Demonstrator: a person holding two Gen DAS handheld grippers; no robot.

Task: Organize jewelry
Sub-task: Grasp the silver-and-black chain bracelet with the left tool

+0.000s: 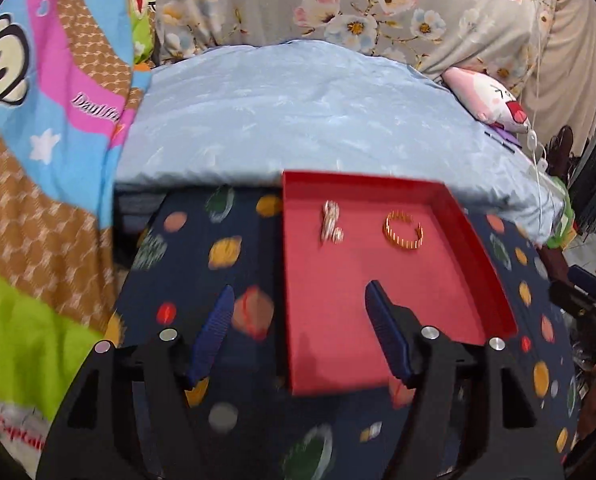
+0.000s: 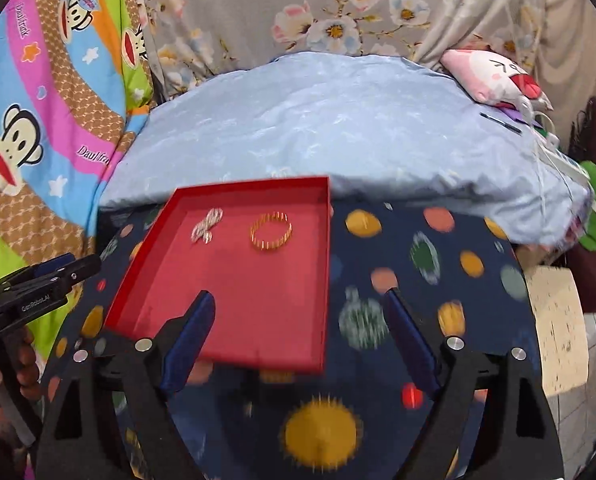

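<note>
Right now I hold both the left tongs (image 1: 300, 320) and right tongs (image 2: 298, 328) wide open and empty above the tabletop (image 2: 438, 248), since the gold bracelet (image 2: 271, 233) and silver piece (image 2: 206, 225) already lie apart inside the red tray (image 2: 257, 320).

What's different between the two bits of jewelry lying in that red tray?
The gold bracelet is a round open hoop; the silver piece is a bunched, irregular cluster, too blurred to tell what it is. The gold bracelet is yellow and ribbed, the silver piece pale and sparkly. The bracelet lies nearer the tray's right wall, the silver piece to its left.

Both rest flat, apart, in the far half of the red tray, untouched by either claw.
</note>
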